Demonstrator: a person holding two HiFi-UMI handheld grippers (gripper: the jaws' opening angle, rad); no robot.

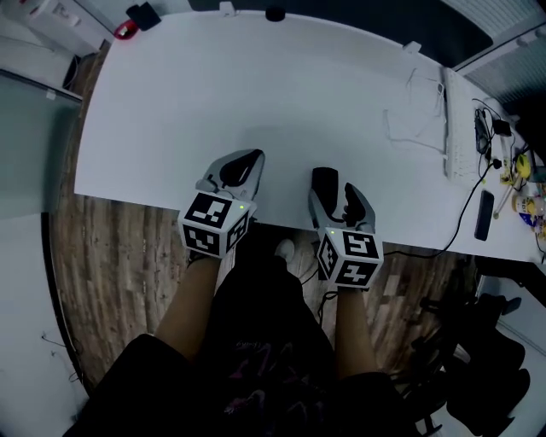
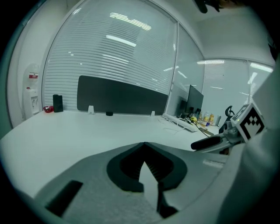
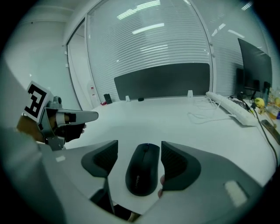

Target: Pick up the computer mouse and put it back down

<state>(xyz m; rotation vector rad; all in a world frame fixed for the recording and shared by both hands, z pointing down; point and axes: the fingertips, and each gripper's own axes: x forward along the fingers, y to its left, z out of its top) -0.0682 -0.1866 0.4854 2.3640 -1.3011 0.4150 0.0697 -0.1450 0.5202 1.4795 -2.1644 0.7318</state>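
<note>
The black computer mouse (image 1: 322,183) (image 3: 143,168) lies flat on the white table (image 1: 256,85) close to its front edge. My right gripper (image 1: 337,192) (image 3: 139,146) straddles it, jaws open: the left pad (image 3: 103,158) stands clear of the mouse and the right pad (image 3: 175,159) sits right beside its edge. My left gripper (image 1: 243,166) (image 2: 145,145) hovers over the table's front edge to the left of the mouse, tips together, shut on nothing.
A white keyboard (image 1: 450,128) and thin cables (image 1: 409,128) lie at the table's right end, with a black bar-shaped device (image 1: 484,213) beyond the edge. A dark partition (image 2: 118,96) lines the far side. Small black and red items (image 1: 136,19) sit at the far left corner.
</note>
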